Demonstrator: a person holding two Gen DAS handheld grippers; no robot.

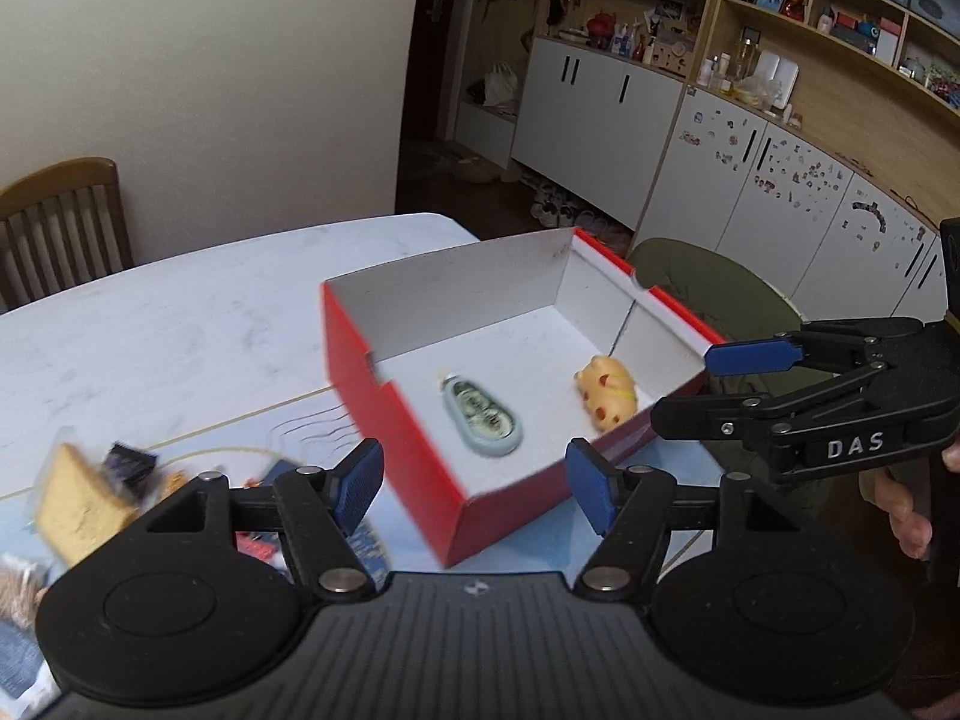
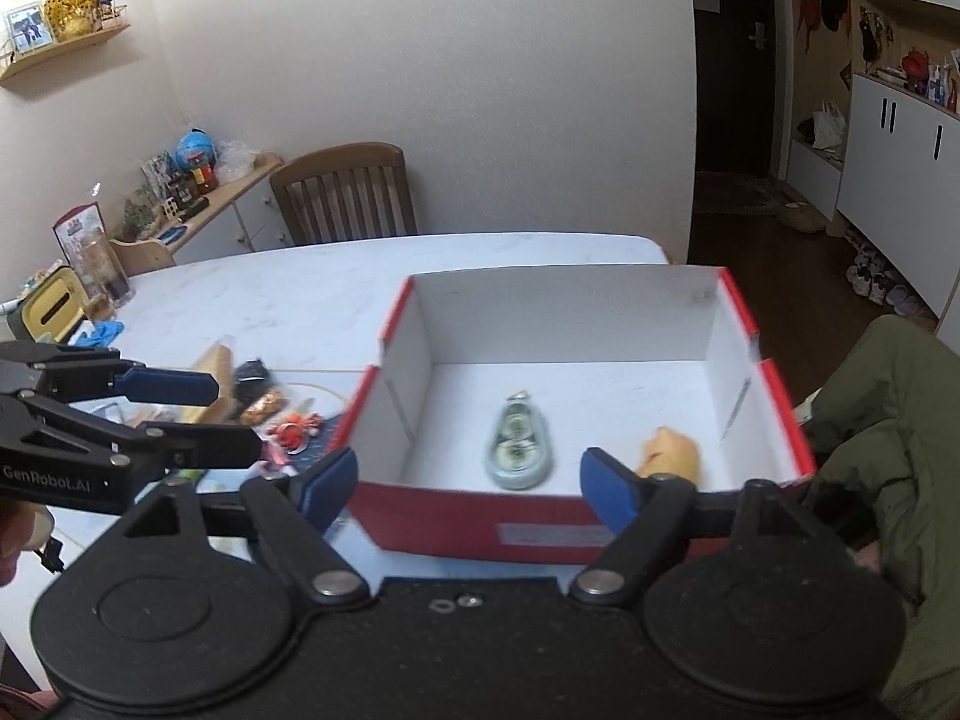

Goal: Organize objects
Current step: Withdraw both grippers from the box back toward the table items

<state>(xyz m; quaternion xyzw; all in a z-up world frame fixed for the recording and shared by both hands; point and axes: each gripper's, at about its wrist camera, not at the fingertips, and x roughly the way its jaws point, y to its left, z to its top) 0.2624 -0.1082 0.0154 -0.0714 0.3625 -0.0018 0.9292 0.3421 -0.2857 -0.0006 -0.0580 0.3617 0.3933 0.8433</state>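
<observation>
A: Item one, the container?
B: Red box [image 2: 540,525], open top, white inside, standing on the white table [image 2: 300,294]. All places below are given from this box.

A: Contents?
B: Two pieces on its floor. A pale green correction-tape dispenser [image 1: 482,424] near the middle; a yellow-orange toy [image 1: 606,394] toward the box's right wall, apart from the dispenser. In the right wrist view the toy [image 2: 672,450] is partly hidden behind a blue pad.

A: Loose stock?
B: Left of the box, on the table: a tan sponge-like block [image 1: 75,510], a dark packet [image 1: 129,462], and small red pieces [image 2: 294,429]. Blurred; finer detail cannot be told.

A: Grippers?
B: Left gripper [image 1: 474,486] above the box's near left corner, jaws spread wide, nothing between the blue pads. Right gripper [image 2: 468,483] at the box's near long wall, jaws likewise spread wide and holding nothing. From the left wrist view the right gripper [image 1: 684,387] sits at the box's right end.

A: Surroundings?
B: Wooden chair [image 2: 345,192] beyond the table's far edge; white cabinets [image 1: 600,120] well behind the box; an olive-green garment [image 2: 888,420] just right of it.
</observation>
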